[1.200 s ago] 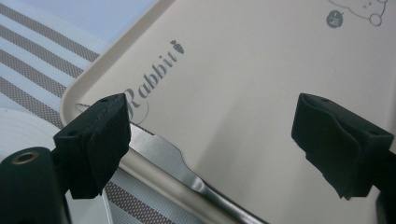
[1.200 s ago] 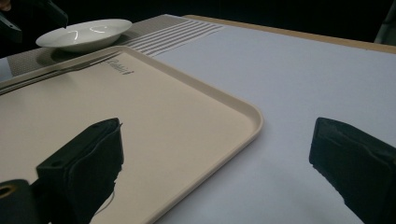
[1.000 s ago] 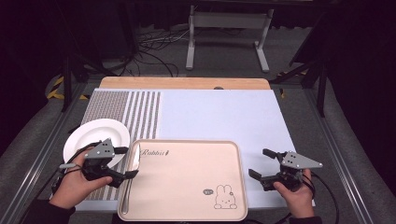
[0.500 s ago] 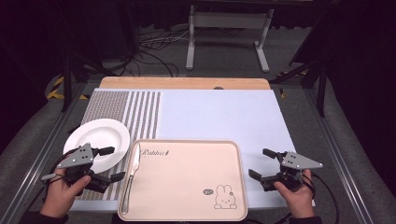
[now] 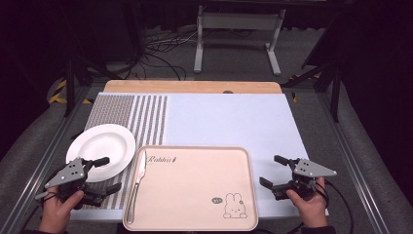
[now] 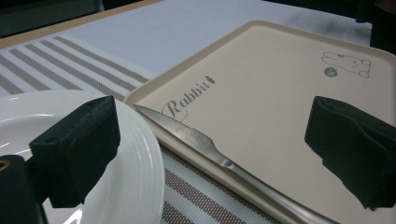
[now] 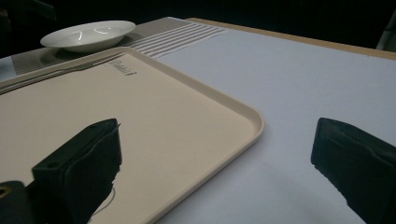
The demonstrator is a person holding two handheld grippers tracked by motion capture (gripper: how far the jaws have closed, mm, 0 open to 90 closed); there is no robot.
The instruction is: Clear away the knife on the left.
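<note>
Lying just beside the left claw [image 5: 101, 174] — knife [image 5: 136, 184], untouched.

The knife [image 6: 210, 147] is bare metal, smooth and bright, with a soft sheen along the blade. The tray [image 5: 195, 195] looks like beige plastic, smooth and matt, with print on it. The plate [image 5: 100, 146] is white and glossy, likely glazed ceramic, with faint ridges ringing the rim. The placemat [image 5: 141, 117] has a rough woven texture in grey and white stripes. The sheet [image 5: 229, 119] is pale, flat and matt. The table [image 5: 190, 87] edge looks like light wood. The jaws of both grippers are matt black, with a slightly grainy plastic look.
</note>
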